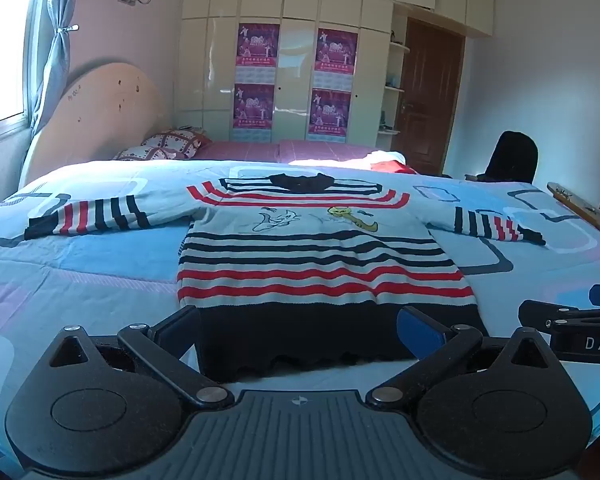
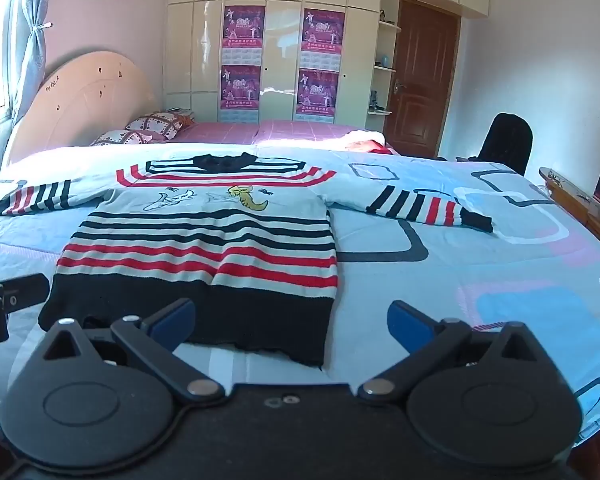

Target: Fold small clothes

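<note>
Sweater (image 1: 316, 256) lies flat just ahead of both spread grippers, left gripper (image 1: 300, 332) and right gripper (image 2: 292, 326).

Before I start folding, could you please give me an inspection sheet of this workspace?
Surface: blue patterned bedspread, mostly smooth.
Job's things: striped sweater lying flat, front up, both sleeves spread out, dark hem nearest the tongs.
Clutter: red and white cloth on the far pink bed; pillows by the headboard.
Grippers: left tongs and right tongs open, at the hem, holding nothing.
Cables: nothing seen.
Surroundings: wardrobe with posters, brown door, black chair.
</note>
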Action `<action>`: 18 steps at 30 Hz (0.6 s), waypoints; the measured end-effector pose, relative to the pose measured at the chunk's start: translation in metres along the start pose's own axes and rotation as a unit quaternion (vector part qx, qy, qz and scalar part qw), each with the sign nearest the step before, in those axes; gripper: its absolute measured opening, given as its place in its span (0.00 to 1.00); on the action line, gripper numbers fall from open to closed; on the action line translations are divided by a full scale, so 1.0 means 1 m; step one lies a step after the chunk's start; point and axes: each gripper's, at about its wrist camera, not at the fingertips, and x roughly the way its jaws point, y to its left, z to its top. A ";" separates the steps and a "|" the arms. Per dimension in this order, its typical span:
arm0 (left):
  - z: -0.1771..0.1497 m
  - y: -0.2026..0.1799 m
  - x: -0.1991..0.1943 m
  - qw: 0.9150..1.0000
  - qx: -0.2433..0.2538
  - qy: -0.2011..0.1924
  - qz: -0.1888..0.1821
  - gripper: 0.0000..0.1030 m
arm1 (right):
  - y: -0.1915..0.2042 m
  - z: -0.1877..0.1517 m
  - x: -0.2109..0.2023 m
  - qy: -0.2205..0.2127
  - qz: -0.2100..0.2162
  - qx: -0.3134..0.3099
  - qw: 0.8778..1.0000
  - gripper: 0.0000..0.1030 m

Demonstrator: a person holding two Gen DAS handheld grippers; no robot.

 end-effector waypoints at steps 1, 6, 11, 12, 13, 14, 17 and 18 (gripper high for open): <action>0.000 0.000 0.000 1.000 0.001 0.000 0.001 1.00 | 0.000 0.000 0.000 0.001 -0.001 -0.002 1.000 1.00; 0.001 -0.001 0.002 1.000 0.000 0.005 -0.003 1.00 | -0.001 0.000 0.000 0.000 -0.003 -0.001 1.000 1.00; -0.003 -0.001 0.004 1.000 -0.005 0.006 -0.005 1.00 | -0.002 0.001 0.000 0.000 -0.002 0.000 1.000 1.00; -0.002 -0.001 0.004 1.000 -0.006 0.007 -0.005 1.00 | -0.001 0.001 -0.001 0.000 -0.002 0.001 1.000 1.00; -0.003 -0.002 0.004 1.000 -0.006 0.006 -0.004 1.00 | -0.001 0.002 0.000 0.000 -0.001 0.002 1.000 1.00; -0.003 -0.002 0.004 1.000 -0.006 0.006 -0.004 1.00 | -0.001 0.002 -0.001 0.000 -0.001 0.001 1.000 1.00; -0.001 -0.002 0.003 1.000 -0.009 0.006 -0.005 1.00 | -0.002 -0.002 -0.001 0.001 -0.001 0.000 1.000 1.00; -0.001 -0.002 0.004 1.000 -0.010 0.007 -0.005 1.00 | -0.001 -0.002 -0.001 0.001 -0.001 -0.001 1.000 0.99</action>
